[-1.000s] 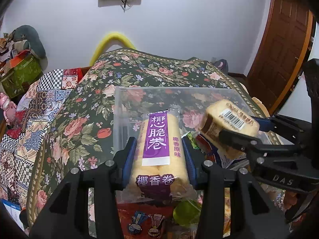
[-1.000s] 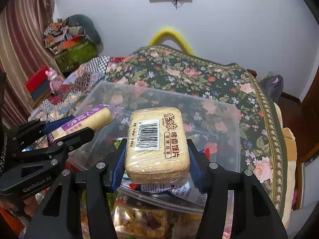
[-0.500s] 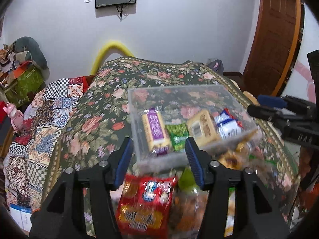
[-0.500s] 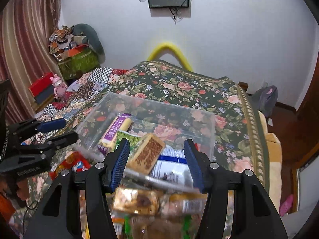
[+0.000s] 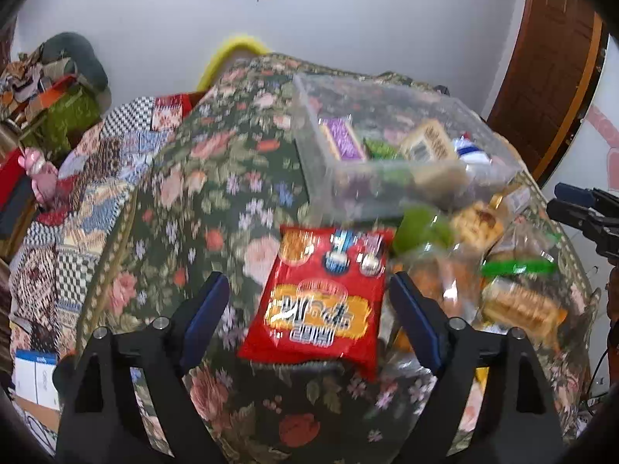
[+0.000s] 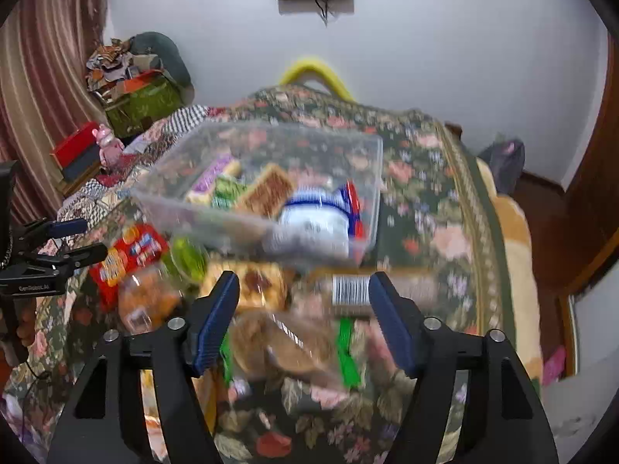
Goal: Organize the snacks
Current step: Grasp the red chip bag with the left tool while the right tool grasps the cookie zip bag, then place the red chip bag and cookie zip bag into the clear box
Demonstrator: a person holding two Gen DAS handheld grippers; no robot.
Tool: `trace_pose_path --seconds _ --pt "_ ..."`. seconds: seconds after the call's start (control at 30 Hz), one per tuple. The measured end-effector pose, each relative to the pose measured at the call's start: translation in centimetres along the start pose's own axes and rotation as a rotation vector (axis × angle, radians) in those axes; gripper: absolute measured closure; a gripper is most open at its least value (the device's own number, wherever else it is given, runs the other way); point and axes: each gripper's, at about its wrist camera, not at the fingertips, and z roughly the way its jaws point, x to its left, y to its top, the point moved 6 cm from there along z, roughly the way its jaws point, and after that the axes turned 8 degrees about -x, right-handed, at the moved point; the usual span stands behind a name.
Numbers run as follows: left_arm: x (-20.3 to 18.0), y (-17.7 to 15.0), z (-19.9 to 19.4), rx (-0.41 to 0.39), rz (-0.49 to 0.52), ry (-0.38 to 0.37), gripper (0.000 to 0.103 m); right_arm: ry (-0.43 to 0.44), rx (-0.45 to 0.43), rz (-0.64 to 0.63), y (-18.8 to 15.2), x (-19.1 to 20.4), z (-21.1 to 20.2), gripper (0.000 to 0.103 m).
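A clear plastic bin (image 5: 321, 178) (image 6: 371, 193) sits on the floral table and holds a purple-labelled roll pack (image 5: 342, 139) (image 6: 211, 178), a tan biscuit pack (image 5: 427, 143) (image 6: 267, 191), a green pack and a white-and-blue pack (image 6: 315, 220). My left gripper (image 5: 309, 317) is open and empty, above a red snack bag (image 5: 321, 301) (image 6: 123, 255). My right gripper (image 6: 303, 317) is open and empty, above clear-wrapped pastries (image 6: 271, 336) and a barcode pack (image 6: 352, 290). Both views are motion-blurred.
More loose snacks lie in front of the bin: a green pack (image 5: 421, 228), orange cakes (image 6: 147, 301) and a nut bar (image 5: 518, 305). The floral table (image 5: 216, 193) drops off at its left edge. A brown door (image 5: 549, 65) stands to the right.
Both grippers let go of their packs, the roll and the biscuits, which now lie in the bin. Both grippers pulled back toward me, opened wider, and now hover over the loose snacks.
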Motion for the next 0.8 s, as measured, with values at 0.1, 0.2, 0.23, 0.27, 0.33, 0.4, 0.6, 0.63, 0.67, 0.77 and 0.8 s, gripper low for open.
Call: trace_pose_path --seconds 0.1,0.2,0.23,0.27,0.33,0.4,0.6,0.63,0.67,0.77,0.8 --pt "0.0 -0.9 0.7 0.022 -0.001 -0.011 0.012 0.002 0.052 0.024 -1.8 -0.1 1.3 0.033" --pt "-0.3 -1.5 1.7 0.042 0.032 -0.003 0.011 0.032 0.085 0.052 -3.1 0.1 2.1 0.023" --pt "-0.4 -1.6 2.0 0.047 0.045 0.000 0.010 0.033 0.086 0.054 -3.4 0.2 2.1 0.018" --pt "-0.6 -1.7 2.3 0.053 0.057 0.002 0.010 0.032 0.090 0.051 -3.7 0.4 2.0 0.017" --pt "-0.9 -2.0 3.1 0.066 0.079 0.007 0.010 0.045 0.103 0.046 -4.1 0.7 2.2 0.015" --pt "-0.9 -2.1 4.0 0.075 0.082 0.019 0.010 0.044 0.115 0.033 -4.5 0.8 2.4 0.013" --pt "-0.7 -2.3 5.3 0.068 0.052 0.018 0.013 0.061 0.151 0.020 -5.5 1.4 3.2 0.007" --pt "-0.8 -2.3 5.1 0.059 0.056 0.008 0.021 0.069 0.159 0.028 -5.5 1.4 3.5 0.007" --pt "-0.9 -2.3 5.0 0.054 0.059 0.007 0.025 0.073 0.164 0.044 -5.6 1.3 3.7 0.007" --pt "-1.2 -2.4 4.5 0.051 0.063 -0.004 0.028 0.093 0.177 0.077 -5.7 1.1 4.0 0.012" --pt "-1.2 -2.4 4.3 0.049 0.061 -0.004 0.028 0.089 0.181 0.078 -5.8 1.0 4.0 0.022"
